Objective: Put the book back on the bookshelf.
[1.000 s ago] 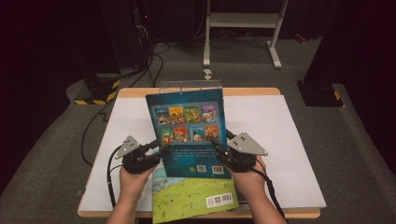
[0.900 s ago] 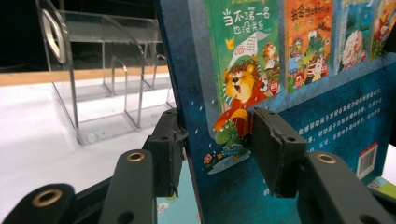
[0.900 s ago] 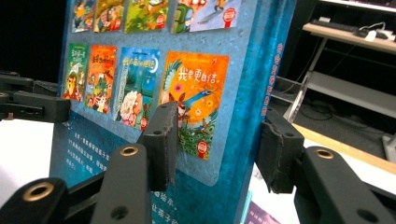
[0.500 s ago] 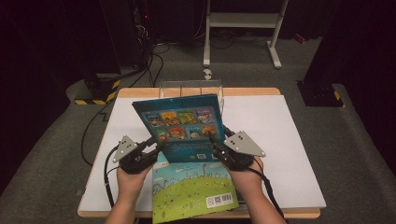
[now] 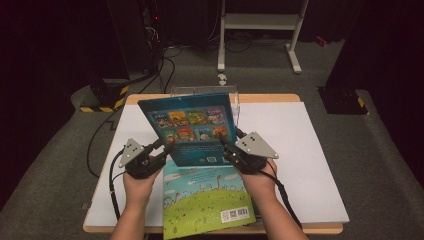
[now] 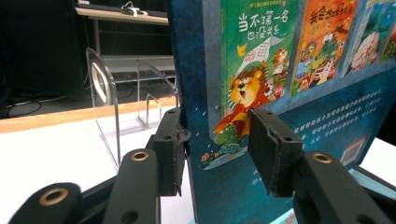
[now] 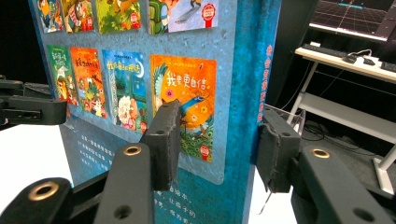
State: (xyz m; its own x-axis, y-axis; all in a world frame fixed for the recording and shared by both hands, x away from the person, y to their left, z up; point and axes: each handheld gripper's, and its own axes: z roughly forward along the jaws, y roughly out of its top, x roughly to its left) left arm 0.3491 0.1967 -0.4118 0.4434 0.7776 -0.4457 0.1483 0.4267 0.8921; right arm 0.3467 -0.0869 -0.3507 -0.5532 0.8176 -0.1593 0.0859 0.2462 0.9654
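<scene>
Hand-held grippers, left (image 5: 161, 148) and right (image 5: 226, 145), each clamped on a side edge of the blue book (image 5: 190, 127), held tilted above the tabletop (image 5: 310, 150) (green book (image 5: 207, 202) beneath); next, probably into the clear rack (image 5: 235, 100).

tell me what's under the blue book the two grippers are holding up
Under the raised blue book lies a second book with a green meadow cover, flat on the white table. Its far end is covered by the blue book, so that part of the cover cannot be seen.
</scene>
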